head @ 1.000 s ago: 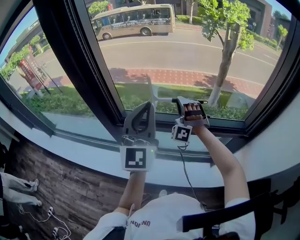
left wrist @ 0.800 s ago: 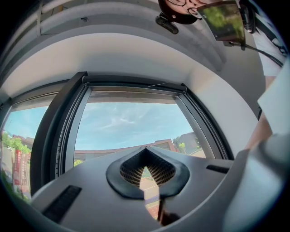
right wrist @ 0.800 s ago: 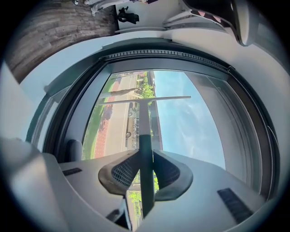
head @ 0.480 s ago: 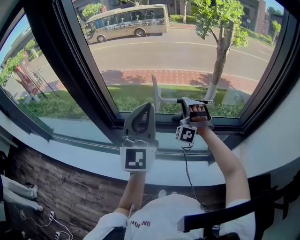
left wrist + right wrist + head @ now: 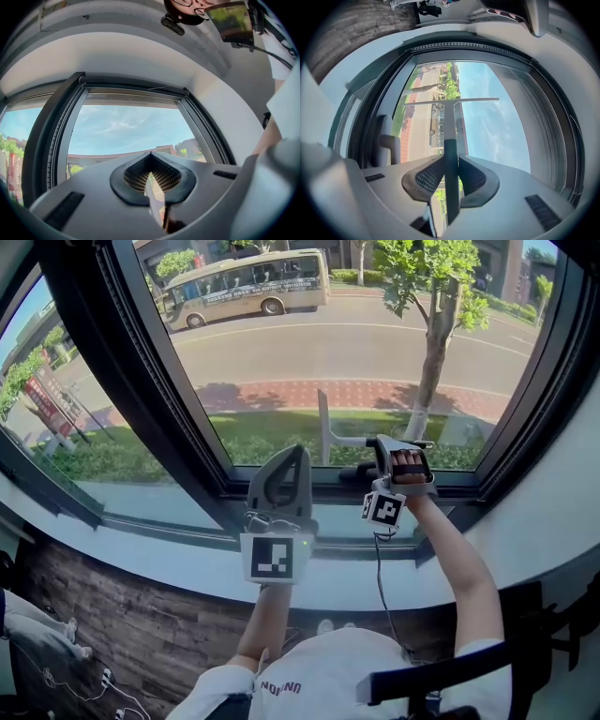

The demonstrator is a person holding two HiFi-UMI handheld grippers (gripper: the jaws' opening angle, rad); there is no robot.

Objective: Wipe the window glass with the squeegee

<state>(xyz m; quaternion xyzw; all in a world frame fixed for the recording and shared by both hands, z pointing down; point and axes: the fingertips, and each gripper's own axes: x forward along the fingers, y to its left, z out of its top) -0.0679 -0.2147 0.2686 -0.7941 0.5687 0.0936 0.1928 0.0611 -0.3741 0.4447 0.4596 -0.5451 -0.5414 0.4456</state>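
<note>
The squeegee has a thin blade and a dark handle. Its blade stands upright against the lower part of the window glass, and its handle runs right into my right gripper, which is shut on it. In the right gripper view the handle runs up between the pads to the crossbar blade on the glass. My left gripper points up at the pane just left of the squeegee, shut and holding nothing. The left gripper view shows its pads closed together before the glass.
A black frame borders the pane, with a white sill below. A grey window handle sits on the frame's left in the right gripper view. A cable hangs from the right gripper. Wooden floor lies below left.
My right gripper has carried the squeegee to the right along the bottom of the glass. The left gripper has stayed in place.
</note>
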